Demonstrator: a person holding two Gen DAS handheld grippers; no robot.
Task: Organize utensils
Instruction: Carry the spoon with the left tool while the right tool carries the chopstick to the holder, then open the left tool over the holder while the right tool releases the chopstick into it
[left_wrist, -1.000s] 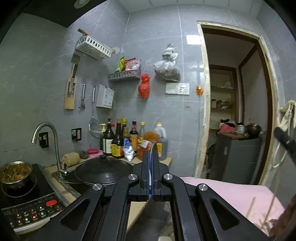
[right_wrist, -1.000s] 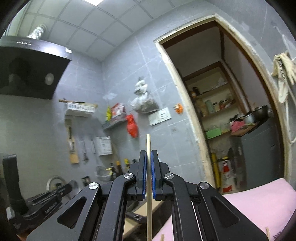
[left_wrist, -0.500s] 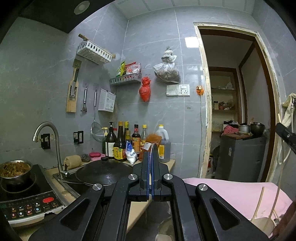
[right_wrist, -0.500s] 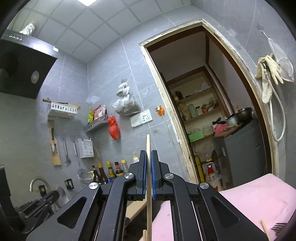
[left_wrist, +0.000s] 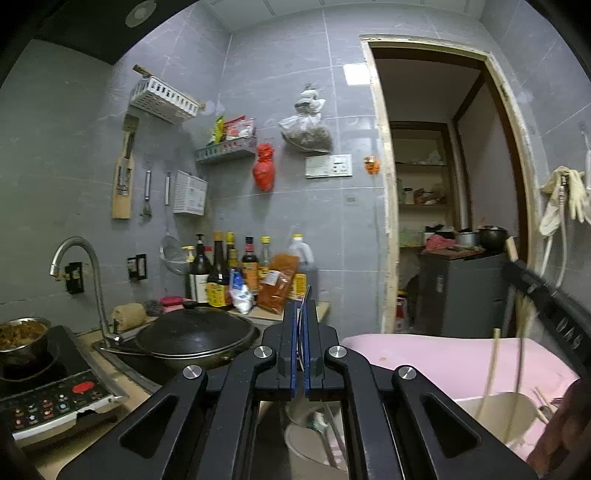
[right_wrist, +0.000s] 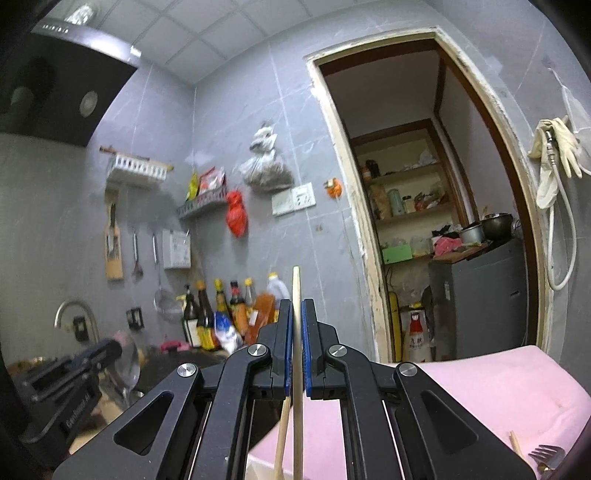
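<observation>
Evidently the right gripper (right_wrist: 294, 354) is clamping a chopstick (right_wrist: 296, 387) upright, likely for dropping into the cup (left_wrist: 491, 413) on the pink mat (left_wrist: 436, 354), while the left gripper (left_wrist: 300, 354) is pinching a thin metal utensil (left_wrist: 303, 325) above another cup (left_wrist: 314, 450). Left of the mat, a wok (left_wrist: 195, 332) is sitting by the faucet (left_wrist: 79, 273), beneath grey tiled walls.

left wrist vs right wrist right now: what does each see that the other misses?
Only left wrist: induction cooker with a pot of food, and the white cups under the grippers. It also shows the left gripper shut on a thin metal utensil.

Only right wrist: fork on the pink mat, range hood, right gripper shut on a chopstick.

Both: faucet, sauce bottles, red bag, doorway, pink mat.
</observation>
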